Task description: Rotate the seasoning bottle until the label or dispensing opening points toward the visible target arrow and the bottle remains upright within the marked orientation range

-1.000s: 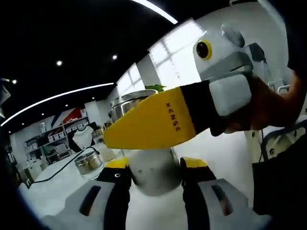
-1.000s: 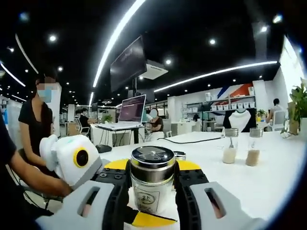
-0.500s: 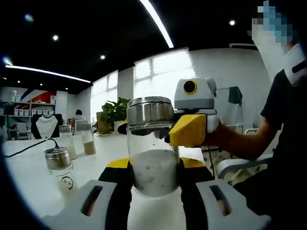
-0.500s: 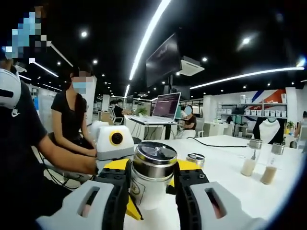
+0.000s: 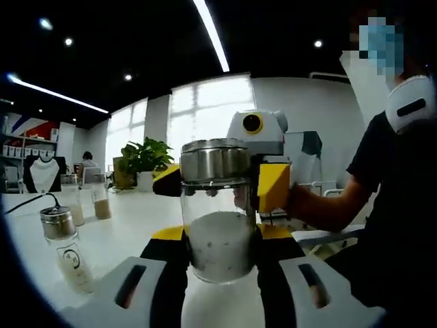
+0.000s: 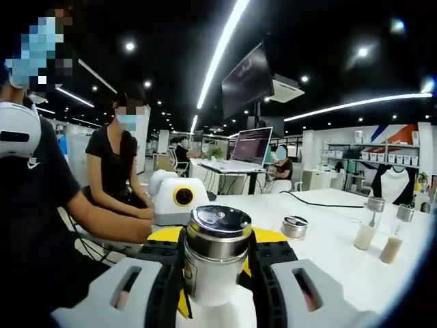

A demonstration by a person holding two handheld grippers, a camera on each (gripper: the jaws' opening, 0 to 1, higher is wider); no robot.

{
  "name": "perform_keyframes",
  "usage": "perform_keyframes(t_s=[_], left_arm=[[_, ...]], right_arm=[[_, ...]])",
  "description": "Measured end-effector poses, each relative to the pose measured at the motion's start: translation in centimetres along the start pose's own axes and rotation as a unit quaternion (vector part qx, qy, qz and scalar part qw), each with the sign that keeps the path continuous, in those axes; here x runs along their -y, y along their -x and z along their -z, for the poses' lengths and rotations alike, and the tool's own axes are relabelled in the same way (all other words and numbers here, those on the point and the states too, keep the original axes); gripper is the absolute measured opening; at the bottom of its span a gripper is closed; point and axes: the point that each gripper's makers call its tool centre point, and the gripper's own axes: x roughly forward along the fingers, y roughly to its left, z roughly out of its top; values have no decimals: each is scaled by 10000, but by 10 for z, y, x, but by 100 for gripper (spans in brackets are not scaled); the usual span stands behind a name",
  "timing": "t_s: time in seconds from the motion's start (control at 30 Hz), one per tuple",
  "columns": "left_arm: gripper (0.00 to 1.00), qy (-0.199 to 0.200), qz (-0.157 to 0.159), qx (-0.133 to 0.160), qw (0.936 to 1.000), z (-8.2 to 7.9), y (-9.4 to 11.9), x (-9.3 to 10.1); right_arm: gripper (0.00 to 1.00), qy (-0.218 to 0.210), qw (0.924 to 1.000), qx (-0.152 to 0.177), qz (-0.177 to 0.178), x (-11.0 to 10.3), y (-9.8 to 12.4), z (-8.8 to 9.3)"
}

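The seasoning bottle (image 5: 218, 160) is clear glass with a steel lid and white seasoning inside, and it stands upright. My left gripper (image 5: 222, 239) is shut on its lower body. From behind, my right gripper (image 5: 220, 186), white with yellow jaws, is shut on the neck just under the lid. In the right gripper view the bottle (image 6: 218, 225) sits between the jaws of my right gripper (image 6: 217, 240). A sliver of its label shows at its left edge. My left gripper (image 6: 208, 290) comes in from behind and below it.
A small labelled bottle (image 5: 68, 253) stands on the white table (image 5: 123, 239) to the left, with two shakers (image 5: 87, 199) and a plant (image 5: 140, 160) farther back. A low lidded jar (image 6: 295, 227) and two shakers (image 6: 382, 232) stand on the right. A seated person (image 6: 116, 171) is beside the table.
Both views have swung round with the hands. The right gripper, earlier across the left view, now sits behind the bottle. The label, which faced the right camera, has turned to the bottle's left edge.
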Motion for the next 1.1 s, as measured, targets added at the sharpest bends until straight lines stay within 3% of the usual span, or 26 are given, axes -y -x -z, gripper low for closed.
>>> perform_keyframes(t_s=[0.1,0.3,0.43,0.67,0.77,0.93,1.1], left_arm=[[40,-453,-446,-191,9978,7,1,-15],[40,-438,-883,-137,9950,3,6,-30],[45,-449,-1076,-146,9931,2,7,-36],[53,-787,-1394,-496,9859,7,10,-44],[60,-911,-1461,-520,9837,6,12,-47],[70,-839,-1598,-254,9832,-10,22,-53],[86,-628,-1986,-267,9777,-14,34,-66]], right_arm=[[34,206,9990,-142,382,11,-4,7],[34,-130,9975,159,670,29,-6,2],[34,-174,9972,258,685,37,-5,1],[34,-93,9978,280,587,47,-3,4],[34,-161,9976,306,602,55,0,2],[34,-116,9960,382,793,74,6,-5],[34,-184,9955,334,869,91,4,-1]])
